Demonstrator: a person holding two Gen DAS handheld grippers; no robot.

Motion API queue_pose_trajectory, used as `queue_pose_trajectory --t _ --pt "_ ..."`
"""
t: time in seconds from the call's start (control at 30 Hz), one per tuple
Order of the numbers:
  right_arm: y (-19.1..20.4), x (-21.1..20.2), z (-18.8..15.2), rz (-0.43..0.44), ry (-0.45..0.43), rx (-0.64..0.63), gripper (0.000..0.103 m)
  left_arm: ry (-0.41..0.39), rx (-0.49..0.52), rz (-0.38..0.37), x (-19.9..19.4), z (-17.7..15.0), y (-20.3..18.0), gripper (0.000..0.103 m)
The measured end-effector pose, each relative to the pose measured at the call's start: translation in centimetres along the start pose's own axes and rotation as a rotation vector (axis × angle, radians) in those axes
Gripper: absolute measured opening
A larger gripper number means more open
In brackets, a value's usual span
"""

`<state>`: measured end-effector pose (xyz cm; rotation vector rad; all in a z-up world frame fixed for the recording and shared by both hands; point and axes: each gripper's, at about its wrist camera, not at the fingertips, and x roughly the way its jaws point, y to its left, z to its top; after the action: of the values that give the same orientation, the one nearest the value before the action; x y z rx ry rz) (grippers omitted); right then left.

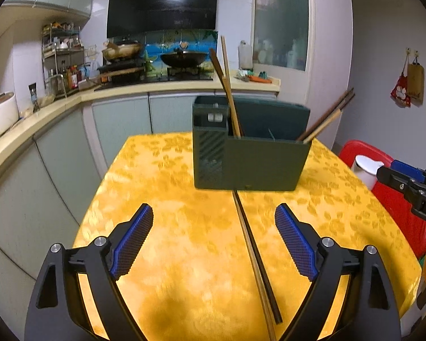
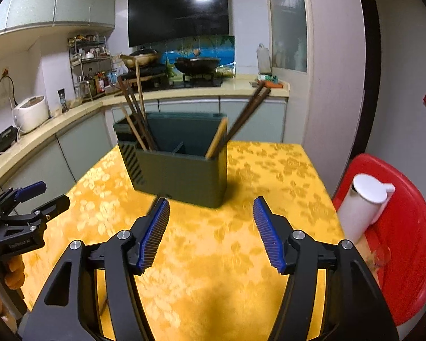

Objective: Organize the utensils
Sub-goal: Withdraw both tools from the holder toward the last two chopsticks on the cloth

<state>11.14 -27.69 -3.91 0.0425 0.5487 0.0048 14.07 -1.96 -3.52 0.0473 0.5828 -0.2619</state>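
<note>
yellow floral table (image 1: 170, 187), green utensil holder (image 1: 258, 164) standing on it, two chopsticks (image 1: 255, 258) lying flat

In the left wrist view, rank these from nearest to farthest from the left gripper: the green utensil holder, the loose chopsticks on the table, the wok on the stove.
Measured from the left gripper:
1. Loose chopsticks, lying on the table between the open fingers, toward the right one.
2. Green utensil holder, standing ahead, mid-table.
3. Wok, on the stove at the back counter.

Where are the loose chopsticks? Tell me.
In the left wrist view, the loose chopsticks lie on the yellow table, running from the green holder back between the open left gripper.
</note>
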Motion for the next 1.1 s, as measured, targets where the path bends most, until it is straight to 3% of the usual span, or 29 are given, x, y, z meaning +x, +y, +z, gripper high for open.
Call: queue_pose_trajectory --t 0.17,0.6,1.1 --pt "0.0 -0.3 -2.2 -0.009 0.014 0.018 0.059 0.044 -0.03 -0.025 0.0 -2.0 -0.1 0.085" --pt "1.2 -1.3 -6.7 -0.022 0.051 -0.014 0.059 0.12 0.011 -0.025 -1.1 -7.9 -2.0 0.085" --pt "2.3 -1.7 -8.1 -0.014 0.058 -0.046 0.059 0.227 0.084 -0.007 0.1 -12.7 -3.9 0.085"
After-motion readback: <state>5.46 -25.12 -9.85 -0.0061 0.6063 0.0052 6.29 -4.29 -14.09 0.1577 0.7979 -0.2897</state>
